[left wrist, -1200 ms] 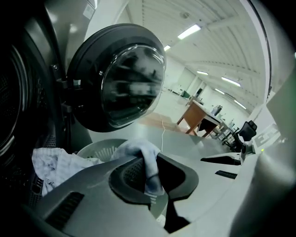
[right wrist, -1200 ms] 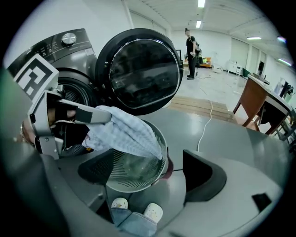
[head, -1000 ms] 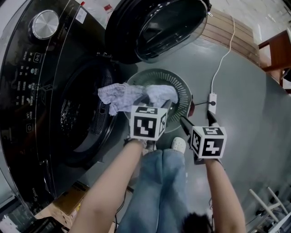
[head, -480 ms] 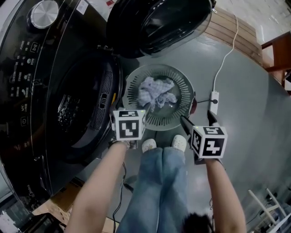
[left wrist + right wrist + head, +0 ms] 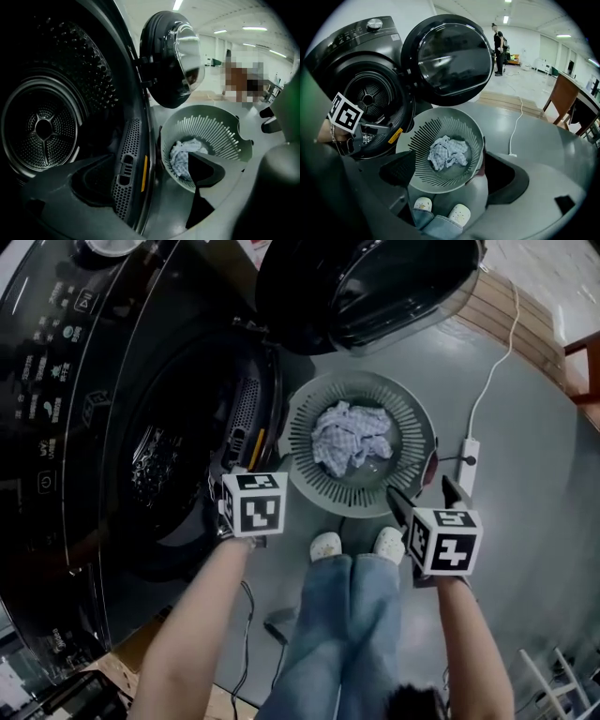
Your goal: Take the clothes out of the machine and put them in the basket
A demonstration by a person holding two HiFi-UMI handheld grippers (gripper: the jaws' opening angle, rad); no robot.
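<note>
cloth (image 5: 349, 435) lies in basket (image 5: 415, 407). left gripper (image 5: 140, 178) jaws just opened wide, empty, facing drum (image 5: 44, 126), likely checking for more. right gripper (image 5: 422, 493) agape, empty, idle near basket.

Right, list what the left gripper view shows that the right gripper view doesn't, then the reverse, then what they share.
Only the left gripper view: a close look deep into the drum, with its perforated wall legible and no clothes visible there. Only the right gripper view: the person's shoes, the power strip with its white cable, and the machine's control knob. Both: the open door, and the basket with the checked cloth lying in it.
</note>
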